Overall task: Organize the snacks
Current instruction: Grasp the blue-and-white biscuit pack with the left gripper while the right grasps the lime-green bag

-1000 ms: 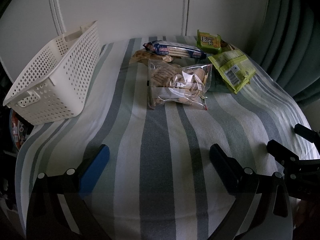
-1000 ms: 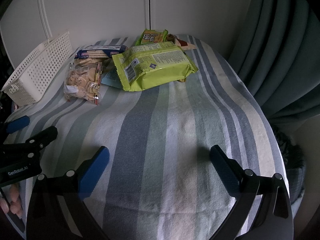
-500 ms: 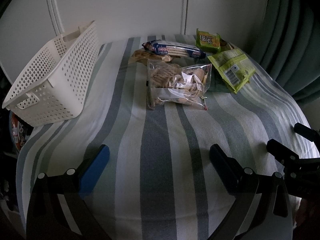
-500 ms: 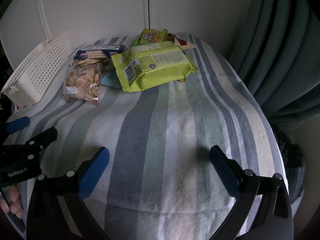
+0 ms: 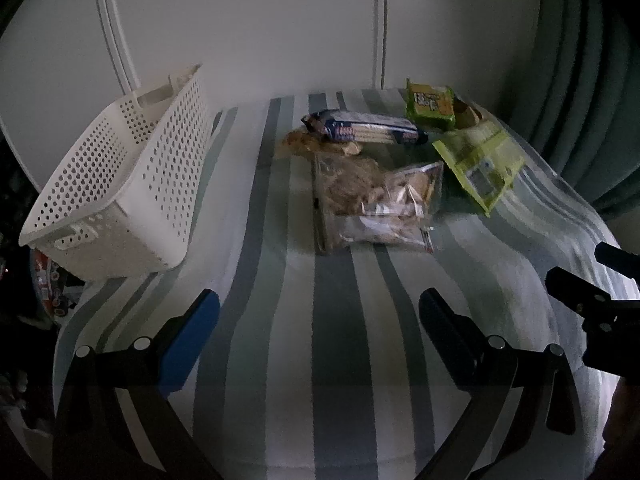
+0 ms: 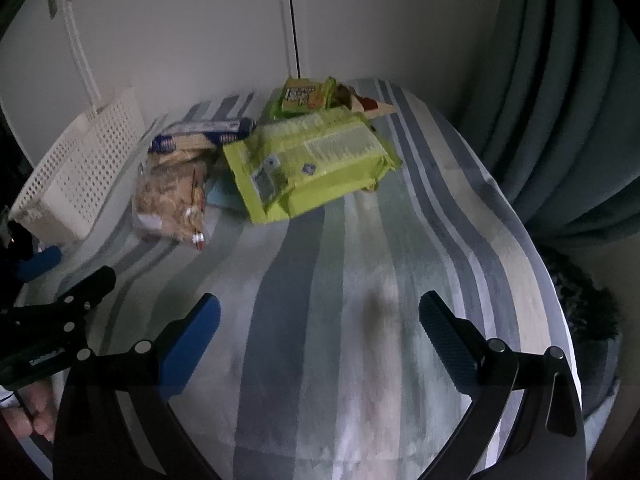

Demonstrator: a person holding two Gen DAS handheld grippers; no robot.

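Note:
A white perforated basket (image 5: 116,196) (image 6: 76,176) stands at the table's left edge. Snacks lie in a cluster at the far middle: a clear bag of biscuits (image 5: 376,204) (image 6: 172,196), a blue-and-white cracker sleeve (image 5: 368,130) (image 6: 200,138), a large lime-green packet (image 6: 308,164) (image 5: 480,164), and a small green packet (image 5: 430,104) (image 6: 306,94). My left gripper (image 5: 320,314) is open over bare striped cloth near the front edge. My right gripper (image 6: 320,314) is open too, nothing between its fingers, well short of the lime packet.
A striped cloth covers the round table (image 6: 360,280). White cupboard doors (image 5: 260,24) rise behind it. A teal curtain (image 6: 560,100) hangs at the right. A hand (image 6: 36,412) holds the left gripper at the lower left of the right wrist view.
Both views have shifted slightly and are blurred by motion. The snacks sit a little lower in each frame. Neither gripper has changed its opening, and no snack has moved.

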